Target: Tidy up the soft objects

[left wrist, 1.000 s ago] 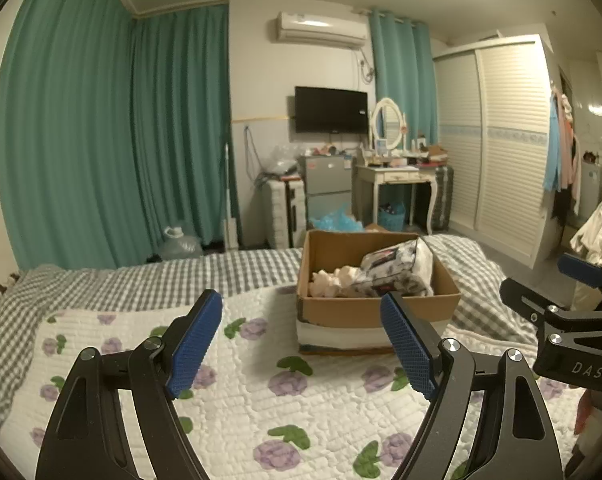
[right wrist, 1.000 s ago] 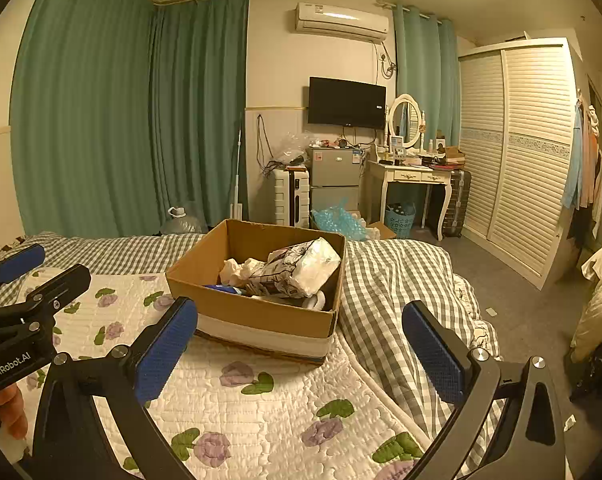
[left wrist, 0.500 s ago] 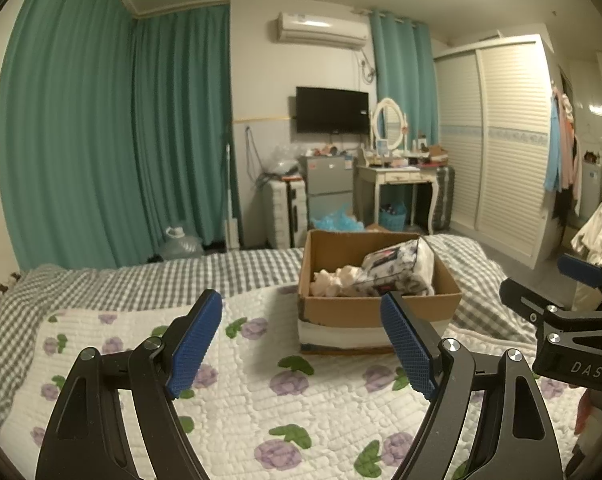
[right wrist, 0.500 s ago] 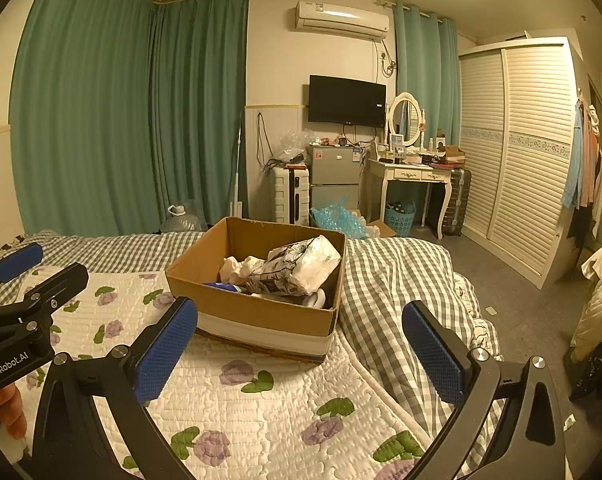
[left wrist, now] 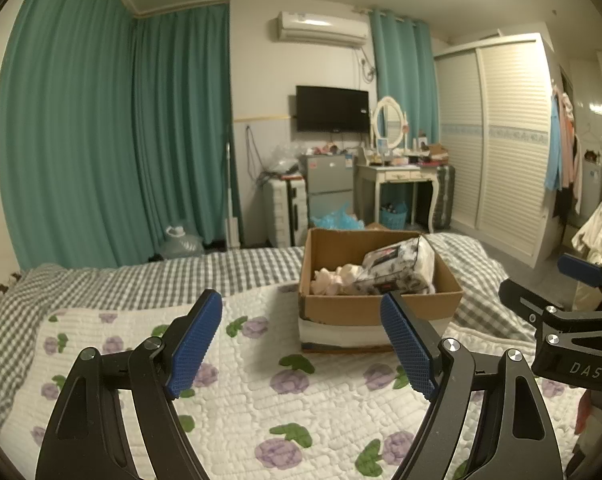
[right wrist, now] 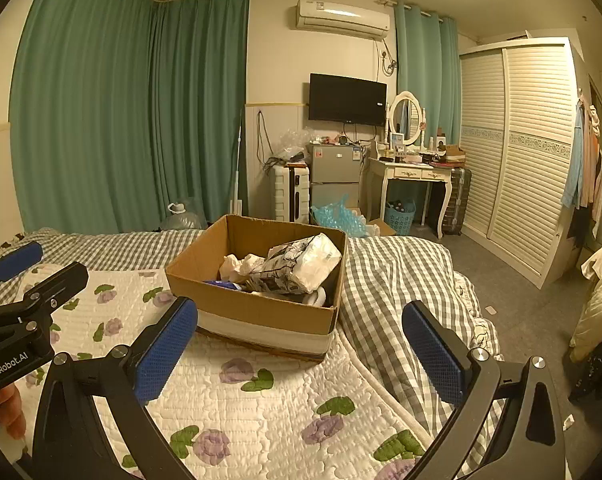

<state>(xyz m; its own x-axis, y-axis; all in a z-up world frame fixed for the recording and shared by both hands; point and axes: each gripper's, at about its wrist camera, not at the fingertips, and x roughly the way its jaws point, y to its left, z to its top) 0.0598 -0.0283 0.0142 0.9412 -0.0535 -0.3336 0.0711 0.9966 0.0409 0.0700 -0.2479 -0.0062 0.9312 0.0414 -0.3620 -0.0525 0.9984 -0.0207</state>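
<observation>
A brown cardboard box stands on the bed. It holds a black-and-white patterned soft pack and pale crumpled cloth. My left gripper is open and empty, held above the flowered quilt just short of the box. My right gripper is open and empty, also in front of the box. Each gripper shows at the edge of the other's view: the right one in the left wrist view, the left one in the right wrist view.
A grey checked blanket lies right of and behind the box. Beyond the bed are teal curtains, a small fridge, a dressing table and a white wardrobe. Clothes pile at the far right.
Both grippers have hardly moved; the views shift only slightly. Both stay open and empty.
</observation>
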